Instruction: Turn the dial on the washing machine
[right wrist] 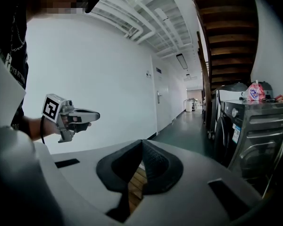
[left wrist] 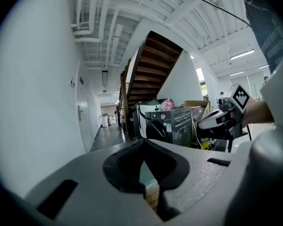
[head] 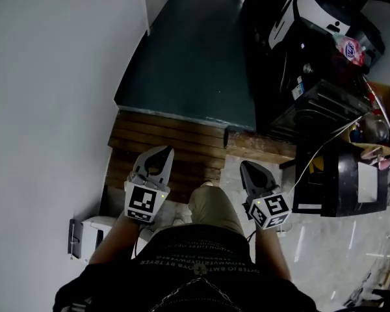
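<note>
- One small round dial [right wrist: 235, 112], pale against a dark panel, sits high on the front of a grey washing machine [right wrist: 260, 134] at the person's right, beneath the stairs [right wrist: 226, 18].
- Two tongs, both empty with tips together: left tongs [head: 161, 153] and right tongs [head: 248, 169], well apart from the machine, above wooden boards [head: 175, 135].

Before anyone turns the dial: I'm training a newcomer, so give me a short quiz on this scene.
1. On which side of the person does the washing machine stand? A) left B) right C) behind
2. True or false: the right tongs touch the washing machine.
3. Fill in: the left tongs are empty, with jaws ___ (open or shut).
Key: 1 B; 2 false; 3 shut.
</note>
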Motion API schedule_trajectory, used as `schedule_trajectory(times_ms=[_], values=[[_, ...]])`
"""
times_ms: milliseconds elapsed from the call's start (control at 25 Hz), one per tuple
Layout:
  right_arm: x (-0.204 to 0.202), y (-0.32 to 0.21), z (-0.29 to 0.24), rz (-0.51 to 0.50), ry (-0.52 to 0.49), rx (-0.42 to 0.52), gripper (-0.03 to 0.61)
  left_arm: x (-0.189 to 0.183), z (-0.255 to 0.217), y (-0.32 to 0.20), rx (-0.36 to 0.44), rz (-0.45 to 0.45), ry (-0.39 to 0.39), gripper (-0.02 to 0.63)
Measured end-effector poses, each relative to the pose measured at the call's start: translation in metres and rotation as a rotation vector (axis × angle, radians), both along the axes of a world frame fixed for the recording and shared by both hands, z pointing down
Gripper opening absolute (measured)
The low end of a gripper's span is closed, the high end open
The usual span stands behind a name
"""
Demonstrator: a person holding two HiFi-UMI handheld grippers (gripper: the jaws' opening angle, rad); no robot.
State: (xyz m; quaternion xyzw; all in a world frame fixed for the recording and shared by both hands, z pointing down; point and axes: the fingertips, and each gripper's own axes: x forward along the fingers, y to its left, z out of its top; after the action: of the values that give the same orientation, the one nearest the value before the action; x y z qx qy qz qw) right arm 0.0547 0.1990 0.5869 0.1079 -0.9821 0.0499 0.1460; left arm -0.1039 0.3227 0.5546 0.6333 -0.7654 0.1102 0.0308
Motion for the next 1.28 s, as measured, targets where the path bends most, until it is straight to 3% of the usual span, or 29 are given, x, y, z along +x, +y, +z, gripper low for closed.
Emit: schedule_trajectory(times_ms=[200,640,1080,1280], values=[[-0.036,-0.07,0.003,0.0,0.007,-0.033,-0.003,-0.04,-0.007,-0.072,-0.004,-0.008,-0.011,0.006],[-0.093,-0.227,-0.057,-0.008,0.008,-0.027,-0.003,-0.084,-0.068,-0.243,-0.004,0.028,-0.02,0.006],[-0.13,-0.276,-0.101,-0.048,-0.01,-0.053,-0.003,-0.12,-0.116,-0.284,-0.031,-0.013,-0.012,0.006],[-0.152,-0.301,-0.099,-0.012,-0.008,-0.066,-0.003,-0.145,-0.116,-0.316,-0.033,0.027,-0.005,0.006]])
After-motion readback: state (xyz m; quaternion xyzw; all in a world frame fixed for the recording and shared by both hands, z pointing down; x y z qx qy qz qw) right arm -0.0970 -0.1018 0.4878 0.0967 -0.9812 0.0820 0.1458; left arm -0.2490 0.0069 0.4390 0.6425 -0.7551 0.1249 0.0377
